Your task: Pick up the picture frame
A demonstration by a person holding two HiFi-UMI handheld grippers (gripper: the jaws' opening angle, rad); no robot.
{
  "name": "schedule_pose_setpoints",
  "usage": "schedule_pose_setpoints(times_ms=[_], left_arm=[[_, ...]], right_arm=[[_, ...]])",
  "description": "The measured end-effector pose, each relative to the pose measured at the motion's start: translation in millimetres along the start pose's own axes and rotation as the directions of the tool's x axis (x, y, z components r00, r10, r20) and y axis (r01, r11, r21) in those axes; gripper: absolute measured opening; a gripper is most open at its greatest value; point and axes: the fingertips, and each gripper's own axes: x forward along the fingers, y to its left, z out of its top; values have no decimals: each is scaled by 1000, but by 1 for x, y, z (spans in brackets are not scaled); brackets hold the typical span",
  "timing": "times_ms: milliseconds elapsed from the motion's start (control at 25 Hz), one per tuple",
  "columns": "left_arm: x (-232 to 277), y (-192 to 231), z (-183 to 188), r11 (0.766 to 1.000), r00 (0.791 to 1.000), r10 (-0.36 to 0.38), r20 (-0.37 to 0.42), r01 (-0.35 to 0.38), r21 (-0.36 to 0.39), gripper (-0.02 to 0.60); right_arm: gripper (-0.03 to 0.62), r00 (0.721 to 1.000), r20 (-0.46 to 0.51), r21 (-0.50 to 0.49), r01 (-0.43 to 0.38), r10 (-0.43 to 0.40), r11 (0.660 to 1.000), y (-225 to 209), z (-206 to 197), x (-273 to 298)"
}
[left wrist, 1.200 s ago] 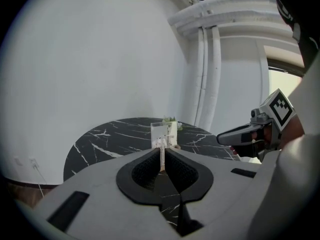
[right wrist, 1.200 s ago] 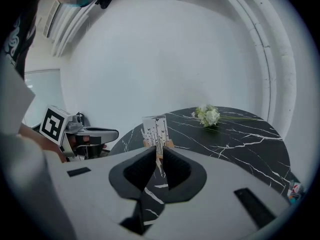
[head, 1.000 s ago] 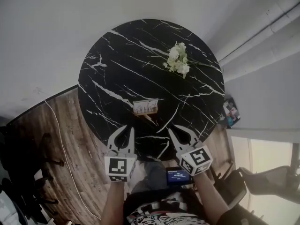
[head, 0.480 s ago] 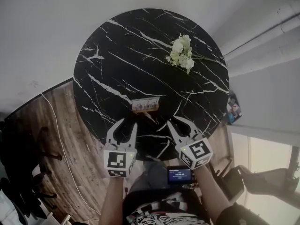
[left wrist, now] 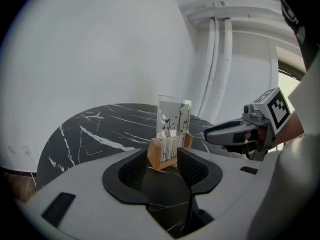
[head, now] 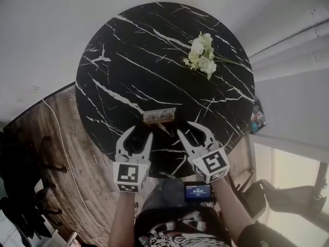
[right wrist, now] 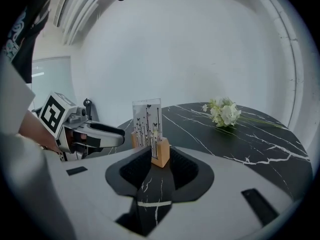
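Your left gripper (left wrist: 163, 170) has just been opening and its jaws stand well apart, gripping nothing. Your right gripper (right wrist: 159, 168) has also just been opening, to a narrower gap, and it too is empty. The picture frame (head: 159, 116) stands upright near the close edge of the round black marble table (head: 128, 50), just beyond both pairs of tips and between them, touched by neither as far as you can see. In each gripper view the pads cover the foot of its wooden base. The clear panel carries black stems and butterflies, no words. The small screen (head: 197, 192) at your waist shows figures too small to read.
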Motion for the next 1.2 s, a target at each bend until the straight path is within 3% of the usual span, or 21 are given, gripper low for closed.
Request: schedule_pose_setpoints(times_ms=[480, 880, 1040, 1200], left_arm=[[25, 6, 5, 999, 1000, -21, 21, 22, -27, 194], [39, 7, 3, 999, 1000, -24, -12, 23, -22, 245], [46, 3, -2, 993, 996, -85, -32, 82, -82, 245], [50, 1, -2, 993, 995, -92, -43, 89, -75, 245]], right_arm=[[138, 996, -63, -15, -62, 61, 998, -1, -10, 36], [147, 985, -140, -78, -112, 101, 991, -1, -20, 54], [147, 986, -131, -90, -115, 102, 989, -1, -17, 62], [147, 981, -150, -137, -142, 121, 980, 2, -21, 65]])
